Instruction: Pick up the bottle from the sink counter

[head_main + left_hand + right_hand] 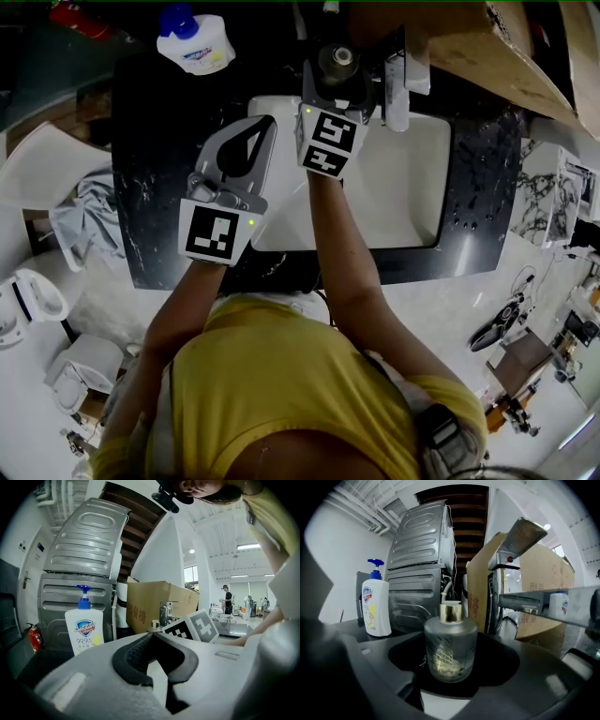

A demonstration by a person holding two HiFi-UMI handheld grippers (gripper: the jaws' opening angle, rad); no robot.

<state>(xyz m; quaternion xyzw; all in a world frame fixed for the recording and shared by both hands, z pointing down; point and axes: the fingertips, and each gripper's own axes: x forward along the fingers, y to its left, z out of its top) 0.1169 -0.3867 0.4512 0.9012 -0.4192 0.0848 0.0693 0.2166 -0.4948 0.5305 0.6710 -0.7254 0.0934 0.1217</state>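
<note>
My right gripper (339,80) has its jaws wide apart, and the bottle (451,644) stands between them. It is upright on the dark counter (150,141), with its gold cap on top. It is in the middle of the opening and deep inside it, closer to the base of the jaws than to their tips. I see a dark gap on each side of the glass, so the pads do not press on it.

Beyond the bottle and to its right is the tap (524,532). Behind the tap stands a cardboard box (543,569). Far to the left, past my left jaw, a white soap pump (376,604) stands on the same counter, well apart from the bottle.

My left gripper (152,633) has its jaws together at the tips and nothing is between them. It is beside the right one, on its left, over the near edge of the basin (403,187).
</note>
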